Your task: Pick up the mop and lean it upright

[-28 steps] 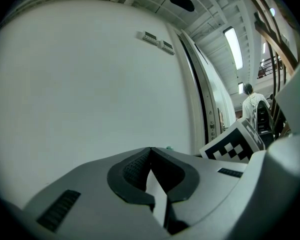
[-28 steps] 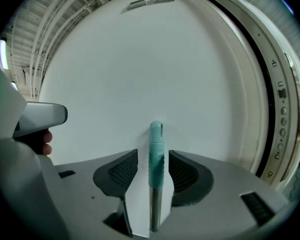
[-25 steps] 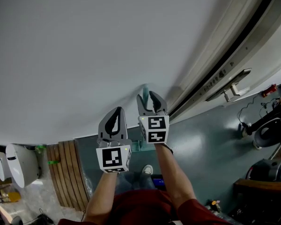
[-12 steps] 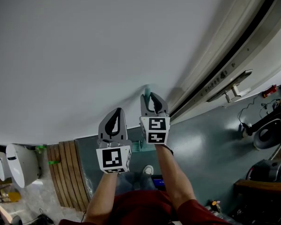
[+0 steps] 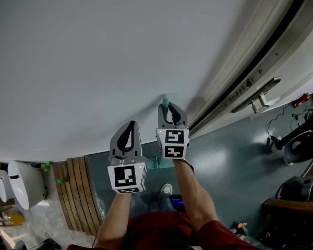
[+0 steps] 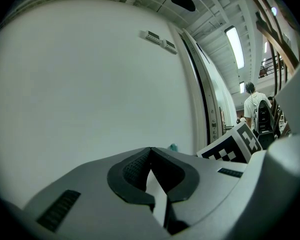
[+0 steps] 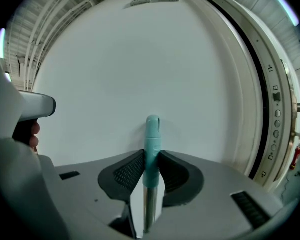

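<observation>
Against the white wall (image 5: 94, 61) the mop (image 7: 152, 134) stands upright, its teal grip topping a metal shaft; whether its tip touches the wall I cannot tell. The right gripper (image 7: 151, 154) has just been closing its jaws, and they now sit on both sides of the teal grip, pads pressed to it. Just to its left, the left gripper (image 6: 150, 150) points level at bare wall, jaws closed tip to tip with nothing between them. A door frame (image 5: 250, 72) runs along the right.

Industrial hall: roof beams (image 6: 212, 16), strip light (image 6: 235, 46)
</observation>
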